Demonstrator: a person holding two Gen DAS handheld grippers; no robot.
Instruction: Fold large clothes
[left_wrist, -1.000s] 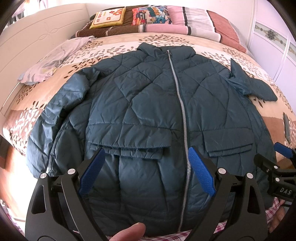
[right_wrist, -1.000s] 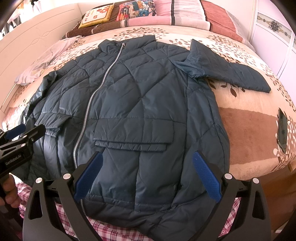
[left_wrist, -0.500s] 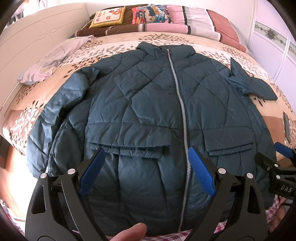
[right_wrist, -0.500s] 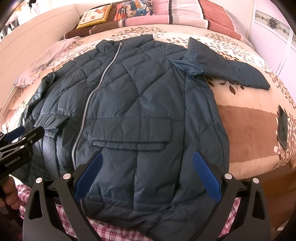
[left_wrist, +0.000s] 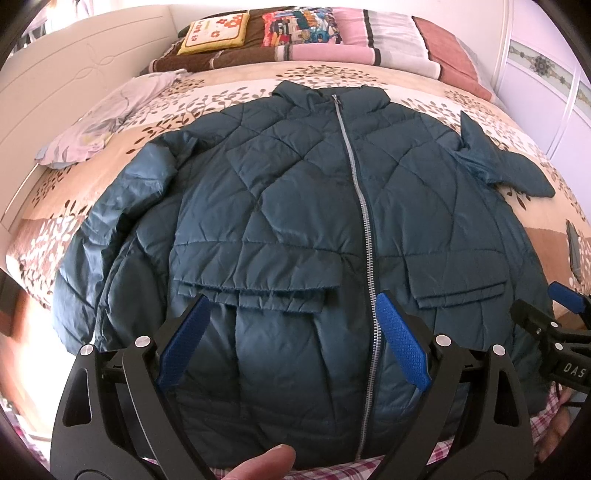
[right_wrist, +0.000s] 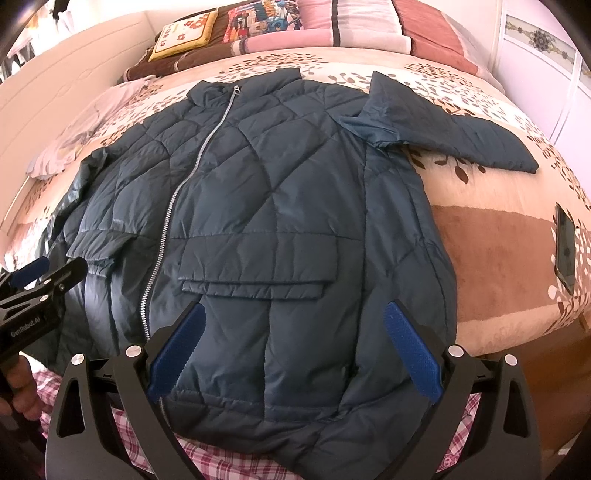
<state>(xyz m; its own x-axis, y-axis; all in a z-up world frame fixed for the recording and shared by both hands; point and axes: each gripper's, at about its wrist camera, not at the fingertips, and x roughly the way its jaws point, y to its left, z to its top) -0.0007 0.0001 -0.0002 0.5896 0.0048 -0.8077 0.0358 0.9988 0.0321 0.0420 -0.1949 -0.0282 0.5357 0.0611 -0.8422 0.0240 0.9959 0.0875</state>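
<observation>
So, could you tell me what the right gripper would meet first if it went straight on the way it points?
Most likely the jacket: the open right gripper aims at the front panel below the pocket flap. Depth is unclear.

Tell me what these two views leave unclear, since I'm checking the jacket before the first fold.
- Jacket hem: in the left wrist view, hidden behind the left gripper and a fingertip.
- Left sleeve cuff: runs over the bed edge, its end out of sight.
- Dark flat object on the bed: in the right wrist view, too distorted to identify.
- Right gripper: jaws open, covering the hem corners.
</observation>
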